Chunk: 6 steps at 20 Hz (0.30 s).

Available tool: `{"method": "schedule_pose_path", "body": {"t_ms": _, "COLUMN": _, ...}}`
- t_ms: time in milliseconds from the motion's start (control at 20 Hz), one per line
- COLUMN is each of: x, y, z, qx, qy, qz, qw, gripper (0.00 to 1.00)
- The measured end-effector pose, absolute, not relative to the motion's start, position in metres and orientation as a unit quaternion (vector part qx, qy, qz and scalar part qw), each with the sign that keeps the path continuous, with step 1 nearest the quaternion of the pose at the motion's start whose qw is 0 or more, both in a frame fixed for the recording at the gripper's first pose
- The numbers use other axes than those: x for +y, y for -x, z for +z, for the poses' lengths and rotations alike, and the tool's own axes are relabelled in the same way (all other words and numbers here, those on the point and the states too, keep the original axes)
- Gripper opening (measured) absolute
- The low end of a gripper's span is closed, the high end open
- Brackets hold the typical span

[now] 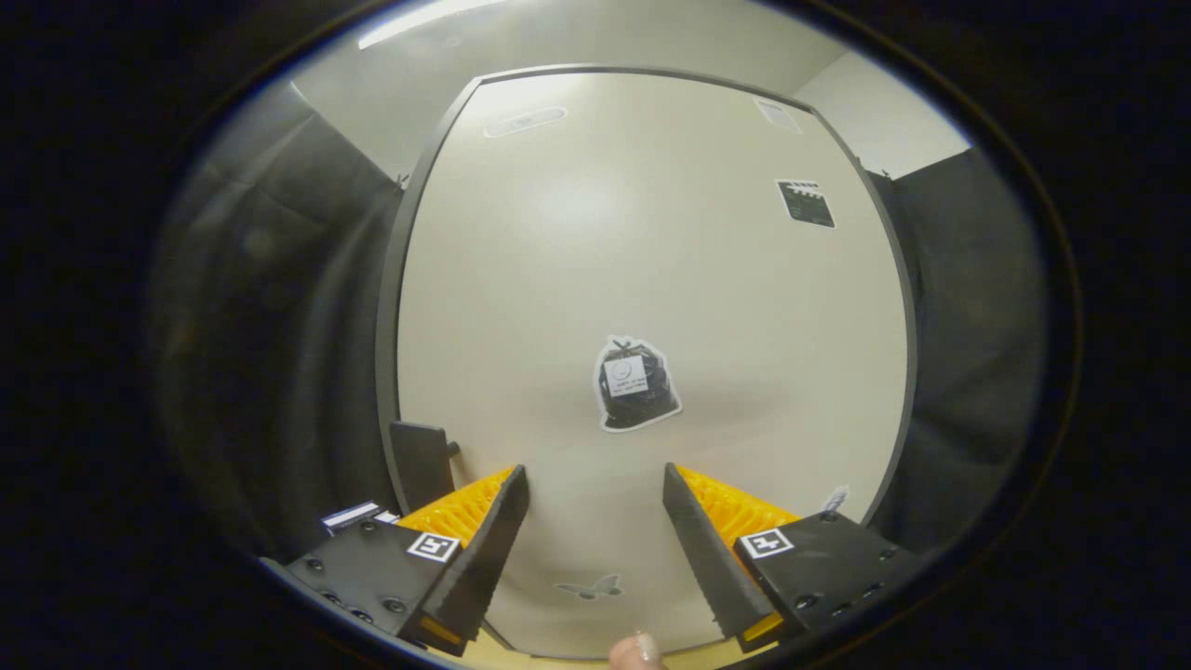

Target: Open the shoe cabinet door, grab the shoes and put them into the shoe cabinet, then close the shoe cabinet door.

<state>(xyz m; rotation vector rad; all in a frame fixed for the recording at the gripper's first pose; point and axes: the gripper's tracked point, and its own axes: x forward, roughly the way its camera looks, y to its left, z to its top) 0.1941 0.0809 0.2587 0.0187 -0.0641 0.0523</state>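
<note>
The cream shoe cabinet door (651, 261), edged by a dark frame, stands close ahead and faces me squarely. A dark handle (421, 461) sticks out at its left edge, just beyond my left finger. My gripper (595, 484) is open, its fingers spread wide with nothing between them and their tips near the door's lower face. A black bag sticker (635, 383) sits on the door just ahead of the gap between the fingers.
Black cloth (279, 307) hangs on both sides of the cabinet. A butterfly sticker (590, 587) and a dark label (806, 203) mark the door. A person's fingertip (638, 649) shows below the fingers. A small striped card (352, 515) lies by the left finger.
</note>
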Motion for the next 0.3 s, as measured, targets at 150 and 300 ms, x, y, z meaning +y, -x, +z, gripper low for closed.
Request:
{"method": "schedule_pose_path", "body": {"t_ms": 150, "x": 0.0812, "y": -0.193, "z": 0.2591, "qx": -0.047, "qy": -0.006, "qz": 0.028, "qw": 0.998, "gripper": 0.93}}
{"method": "schedule_pose_path", "body": {"t_ms": 300, "x": 0.0807, "y": -0.1928, "z": 0.2585, "qx": -0.058, "qy": -0.001, "qz": 0.035, "qw": 0.998, "gripper": 0.93}}
